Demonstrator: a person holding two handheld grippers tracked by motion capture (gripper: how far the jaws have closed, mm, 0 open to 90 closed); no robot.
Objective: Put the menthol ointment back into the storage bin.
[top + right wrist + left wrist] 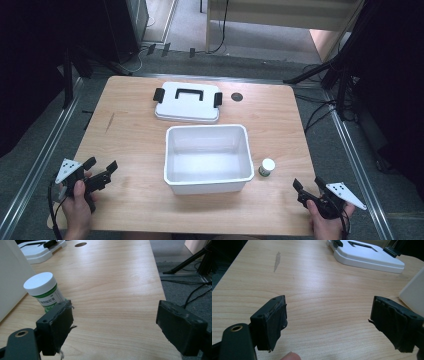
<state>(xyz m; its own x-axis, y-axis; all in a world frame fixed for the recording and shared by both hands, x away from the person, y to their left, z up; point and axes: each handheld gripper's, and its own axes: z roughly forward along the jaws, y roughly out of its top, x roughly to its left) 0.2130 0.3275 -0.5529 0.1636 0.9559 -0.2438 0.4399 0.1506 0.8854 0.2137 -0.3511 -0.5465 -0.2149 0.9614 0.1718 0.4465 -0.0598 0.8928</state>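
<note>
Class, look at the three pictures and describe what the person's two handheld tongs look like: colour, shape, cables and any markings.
Both the left tongs and the right tongs are black, each with two blocky jaws faced in worn, fraying black padding. Each carries a grey three-cornered plate with small dark dots on top. A dark cable trails from each. No sleeves show at the hands.

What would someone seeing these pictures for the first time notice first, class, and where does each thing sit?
Most striking is the open white bin at the middle of the wooden table, with its lid, black handle and latches, lying flat just behind it. A small white-capped bottle with a green label stands upright beside the bin's right wall. At the near corners, the left hand-held gripper and right hand-held gripper are both open and hold nothing.
</note>
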